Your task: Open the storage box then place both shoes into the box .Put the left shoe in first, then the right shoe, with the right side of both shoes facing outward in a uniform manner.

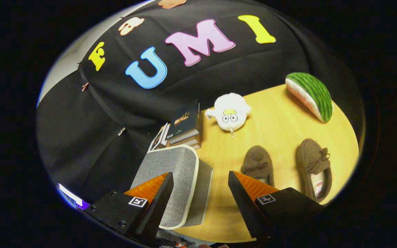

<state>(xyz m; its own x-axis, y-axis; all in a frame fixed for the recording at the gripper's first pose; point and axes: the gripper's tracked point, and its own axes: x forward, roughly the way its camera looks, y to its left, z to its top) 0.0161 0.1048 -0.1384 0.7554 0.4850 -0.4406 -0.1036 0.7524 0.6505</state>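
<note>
In the gripper view, the hand-held gripper (200,193) has its fingers wide apart and holds nothing. The storage box (177,182), grey fabric with a pale trim, sits closed on the desk (281,120), just ahead of the left finger and partly between the two fingers. It looks light and a little soft, so I judge the lid will bend under pressure; the trimmed edge of the lid seems the best place to take hold. Two brown slippers lie beyond the right finger: the nearer shoe (258,165) just ahead of this finger, the farther shoe (314,168) beside it, well apart from the box. They look soft, fuzzy and light; the heel rim or the side wall probably gives a firm pinch. Farther ahead are a stack of books (184,127), a white plush toy (229,112) and a watermelon-slice cushion (310,96). The wooden desk looks smooth, so the box may slide when pushed.
</note>
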